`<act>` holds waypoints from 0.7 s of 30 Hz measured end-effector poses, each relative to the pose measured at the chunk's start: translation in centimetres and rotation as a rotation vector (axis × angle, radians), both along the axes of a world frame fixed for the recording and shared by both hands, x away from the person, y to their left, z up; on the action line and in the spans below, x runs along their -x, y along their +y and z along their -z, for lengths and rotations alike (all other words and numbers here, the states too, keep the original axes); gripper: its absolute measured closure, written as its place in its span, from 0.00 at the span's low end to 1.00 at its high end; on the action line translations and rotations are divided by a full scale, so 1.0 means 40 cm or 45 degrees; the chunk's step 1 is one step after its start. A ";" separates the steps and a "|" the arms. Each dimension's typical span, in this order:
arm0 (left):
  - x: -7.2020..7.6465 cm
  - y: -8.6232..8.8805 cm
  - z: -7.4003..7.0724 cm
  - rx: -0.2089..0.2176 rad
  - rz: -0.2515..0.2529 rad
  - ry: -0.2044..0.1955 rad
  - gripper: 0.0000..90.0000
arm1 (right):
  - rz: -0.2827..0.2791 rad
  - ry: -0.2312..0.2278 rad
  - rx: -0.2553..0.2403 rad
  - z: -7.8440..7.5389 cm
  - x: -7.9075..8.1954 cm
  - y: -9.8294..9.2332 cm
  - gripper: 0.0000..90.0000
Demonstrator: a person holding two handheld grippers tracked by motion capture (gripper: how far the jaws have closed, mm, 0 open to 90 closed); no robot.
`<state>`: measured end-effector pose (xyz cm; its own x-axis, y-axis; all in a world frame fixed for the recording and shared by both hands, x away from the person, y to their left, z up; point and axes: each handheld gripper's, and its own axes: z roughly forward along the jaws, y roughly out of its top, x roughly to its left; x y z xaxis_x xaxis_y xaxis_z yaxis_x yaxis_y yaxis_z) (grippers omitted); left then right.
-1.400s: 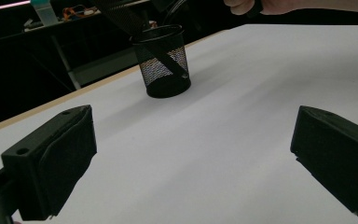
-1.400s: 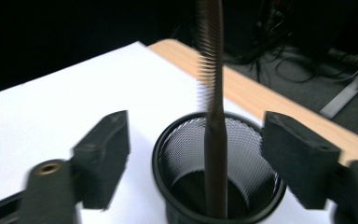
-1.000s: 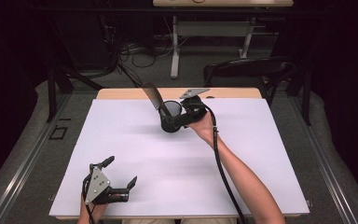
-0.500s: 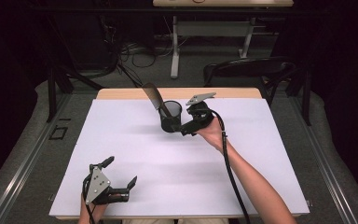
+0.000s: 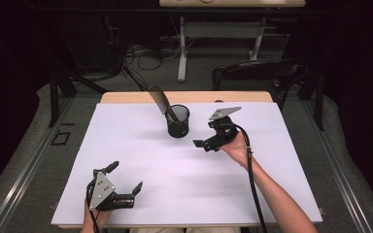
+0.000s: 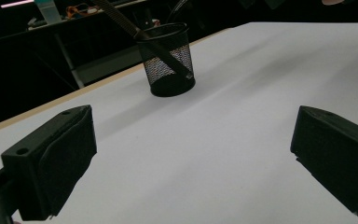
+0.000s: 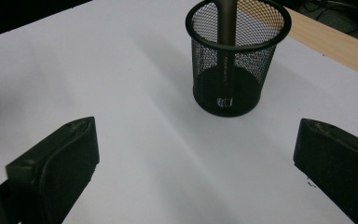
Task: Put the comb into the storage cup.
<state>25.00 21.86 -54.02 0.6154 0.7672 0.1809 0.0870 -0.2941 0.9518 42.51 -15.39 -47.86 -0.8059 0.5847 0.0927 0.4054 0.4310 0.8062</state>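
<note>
Leftmost, left gripper point(image 5: 125, 185) low at the near edge of the desk point(image 5: 281, 160), fingers point(image 6: 51, 158) spread wide, nothing between them, well apart from everything else. Pointed toward the far cup.

Next along, mesh cup point(image 5: 178, 121) standing upright near the far edge of the white sheet, a dark flat-bladed tool point(image 5: 161, 103) leaning in it, handle end down, blade sticking out up and to the left. Looks like a spatula or shoehorn; cannot tell which.

Rightmost, right gripper point(image 5: 205, 143) just beside the cup but clear of it, fingers point(image 7: 56, 163) have just been opening, now wide, nothing between them.

Handling, as judged: cup likely light, thin wire mesh, stiff enough at the rolled rim point(image 7: 238, 42) and solid base, easy to tip or slide on the smooth sheet. Walls probably dent under a hard squeeze. Best hold likely across the rim or low around the body. Tool probably light, rigid, smooth; shifts the balance toward its leaning side. For the tool alone, take the shaft just above the rim.
</note>
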 end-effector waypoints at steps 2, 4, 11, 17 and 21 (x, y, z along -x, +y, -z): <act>0.001 -0.001 0.001 -0.007 0.006 -0.001 0.00 | 0.002 0.001 0.002 0.003 0.008 -0.009 0.00; 0.002 -0.002 0.001 -0.001 0.005 -0.001 0.00 | 0.005 0.000 -0.001 0.005 0.016 -0.018 0.00; 0.003 -0.001 0.000 -0.004 0.002 -0.003 0.00 | 0.010 0.021 0.015 0.015 0.038 -0.046 0.00; 0.003 -0.002 0.000 -0.007 0.004 -0.002 0.00 | 0.010 0.019 0.009 0.016 0.064 -0.069 0.00; 0.004 -0.002 -0.001 -0.007 0.002 -0.006 0.00 | 0.013 0.027 0.010 0.021 0.079 -0.083 0.00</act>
<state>24.84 21.79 -53.97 0.6155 0.7654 0.1879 0.0820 -0.2993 0.9506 39.34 -18.72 -48.68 -0.7978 0.5937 0.1050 0.4267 0.4331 0.7939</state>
